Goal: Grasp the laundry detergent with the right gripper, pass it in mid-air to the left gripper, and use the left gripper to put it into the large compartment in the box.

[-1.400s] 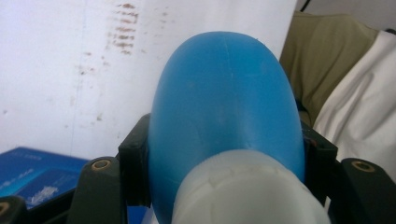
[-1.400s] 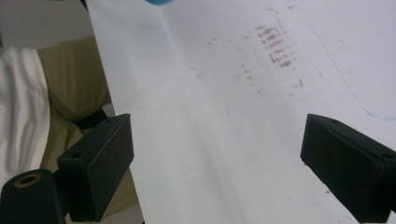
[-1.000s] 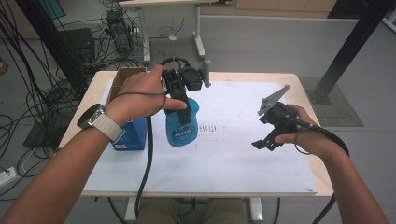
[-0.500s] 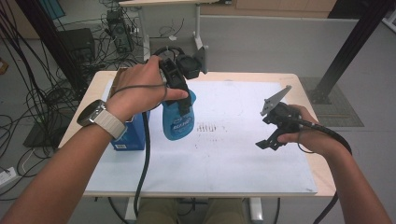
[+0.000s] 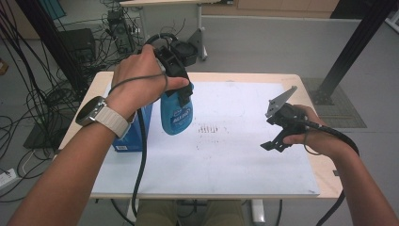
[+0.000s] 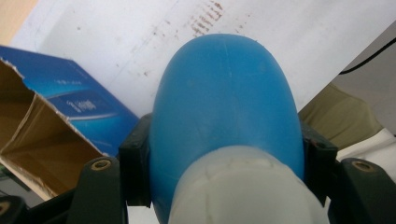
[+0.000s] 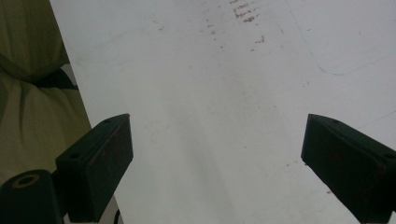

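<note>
Left tool [image 5: 181,96] clamped on blue bottle [image 5: 176,113]

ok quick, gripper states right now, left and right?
Left gripper: shut on the blue bottle, held clear of the table.
Right gripper: open, nothing between the jaws, over the white sheet.

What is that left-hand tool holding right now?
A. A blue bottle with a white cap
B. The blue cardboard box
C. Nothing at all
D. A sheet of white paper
A: in the left gripper view the black jaws of the left tool press on both sides of the blue bottle, just below its white cap, and the high view shows it lifted beside the blue box.
</note>
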`<act>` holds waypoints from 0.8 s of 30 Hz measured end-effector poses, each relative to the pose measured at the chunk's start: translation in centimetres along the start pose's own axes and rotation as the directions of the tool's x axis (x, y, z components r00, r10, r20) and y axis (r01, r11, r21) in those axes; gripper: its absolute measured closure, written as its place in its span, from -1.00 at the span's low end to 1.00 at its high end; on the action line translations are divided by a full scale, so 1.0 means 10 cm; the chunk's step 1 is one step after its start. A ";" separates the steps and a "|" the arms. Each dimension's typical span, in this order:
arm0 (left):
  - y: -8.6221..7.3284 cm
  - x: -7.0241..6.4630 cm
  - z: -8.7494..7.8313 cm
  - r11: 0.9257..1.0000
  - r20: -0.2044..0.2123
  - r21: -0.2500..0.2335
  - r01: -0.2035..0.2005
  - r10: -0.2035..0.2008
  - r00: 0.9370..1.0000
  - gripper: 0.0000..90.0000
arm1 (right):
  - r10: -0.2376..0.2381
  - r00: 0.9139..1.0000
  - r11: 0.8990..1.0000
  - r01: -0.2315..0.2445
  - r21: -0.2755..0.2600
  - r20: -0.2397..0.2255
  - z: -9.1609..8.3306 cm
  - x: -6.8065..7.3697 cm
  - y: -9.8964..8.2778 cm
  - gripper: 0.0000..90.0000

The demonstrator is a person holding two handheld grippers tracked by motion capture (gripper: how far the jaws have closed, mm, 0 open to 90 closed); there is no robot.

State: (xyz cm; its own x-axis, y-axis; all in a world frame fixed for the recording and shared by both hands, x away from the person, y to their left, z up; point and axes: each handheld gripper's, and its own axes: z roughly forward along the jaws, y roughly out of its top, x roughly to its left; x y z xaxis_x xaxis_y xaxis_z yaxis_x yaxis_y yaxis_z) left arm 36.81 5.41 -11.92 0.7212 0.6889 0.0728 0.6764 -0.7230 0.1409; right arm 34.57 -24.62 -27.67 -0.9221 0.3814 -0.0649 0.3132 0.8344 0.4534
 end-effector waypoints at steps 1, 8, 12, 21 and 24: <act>0.00 0.01 -0.01 1.000 -0.002 0.004 0.008 -0.008 1.000 -0.16 | 0.000 1.000 1.000 0.000 0.003 0.000 0.00 0.00 0.00 -0.80; 0.00 0.09 -0.04 0.997 -0.021 0.015 0.074 -0.074 0.997 -0.16 | -0.002 1.000 1.000 0.002 0.008 0.000 0.01 0.00 -0.03 -0.78; 0.00 0.14 -0.06 0.994 -0.023 0.010 0.112 -0.112 0.993 -0.16 | 0.006 1.000 1.000 -0.006 0.014 0.003 0.01 -0.01 -0.05 -0.79; -0.02 0.23 -0.16 0.981 -0.040 0.006 0.193 -0.192 0.981 -0.16 | 0.008 1.000 1.000 -0.009 0.021 0.004 0.01 -0.03 -0.09 -0.78; -0.02 0.27 -0.20 0.975 -0.047 0.005 0.222 -0.222 0.974 -0.16 | 0.007 1.000 1.000 -0.007 0.020 0.005 0.01 -0.02 -0.08 -0.78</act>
State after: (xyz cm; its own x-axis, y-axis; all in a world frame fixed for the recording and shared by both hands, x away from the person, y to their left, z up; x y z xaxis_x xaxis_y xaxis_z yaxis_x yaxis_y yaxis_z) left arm 38.32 7.58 -9.73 0.5454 0.8338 0.0858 0.8205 -0.5520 0.1486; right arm 34.55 -25.34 -28.11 -0.9187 0.3893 -0.0662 0.3242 0.8393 0.4364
